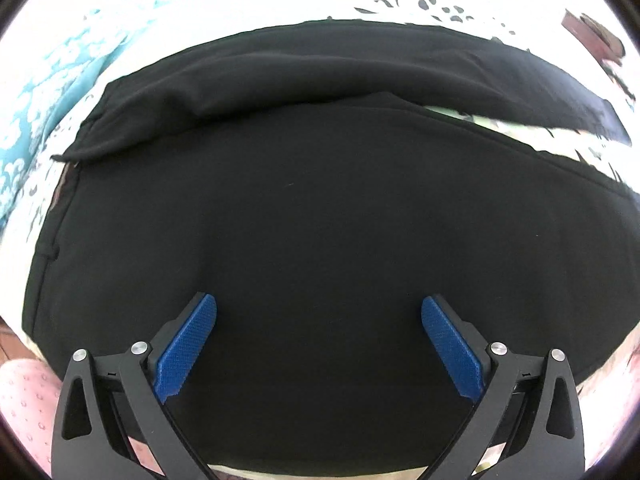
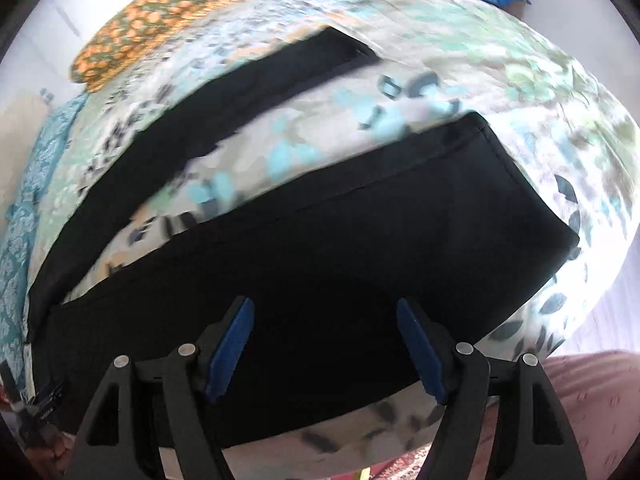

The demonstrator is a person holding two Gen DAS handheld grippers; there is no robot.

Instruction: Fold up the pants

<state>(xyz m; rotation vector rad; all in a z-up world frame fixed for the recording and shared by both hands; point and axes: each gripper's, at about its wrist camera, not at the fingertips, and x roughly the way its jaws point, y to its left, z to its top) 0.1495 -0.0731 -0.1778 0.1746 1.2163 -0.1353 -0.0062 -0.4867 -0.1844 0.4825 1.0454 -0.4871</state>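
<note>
Black pants (image 1: 320, 208) lie spread on a patterned bedspread. In the left wrist view the waist and seat fill the frame, with one leg (image 1: 360, 64) running off to the right behind. My left gripper (image 1: 319, 312) is open, its blue pads hovering over the fabric, holding nothing. In the right wrist view both legs (image 2: 320, 248) lie apart, the far leg (image 2: 224, 108) diagonal, the near leg's hem (image 2: 520, 176) at the right. My right gripper (image 2: 325, 314) is open above the near leg, empty.
The bedspread (image 2: 460, 60) is white with teal and grey floral print. An orange-patterned pillow (image 2: 160, 12) lies at the far left. A teal patterned cloth (image 1: 36, 128) lies left of the pants. Pink dotted fabric (image 2: 580, 400) shows at the lower right.
</note>
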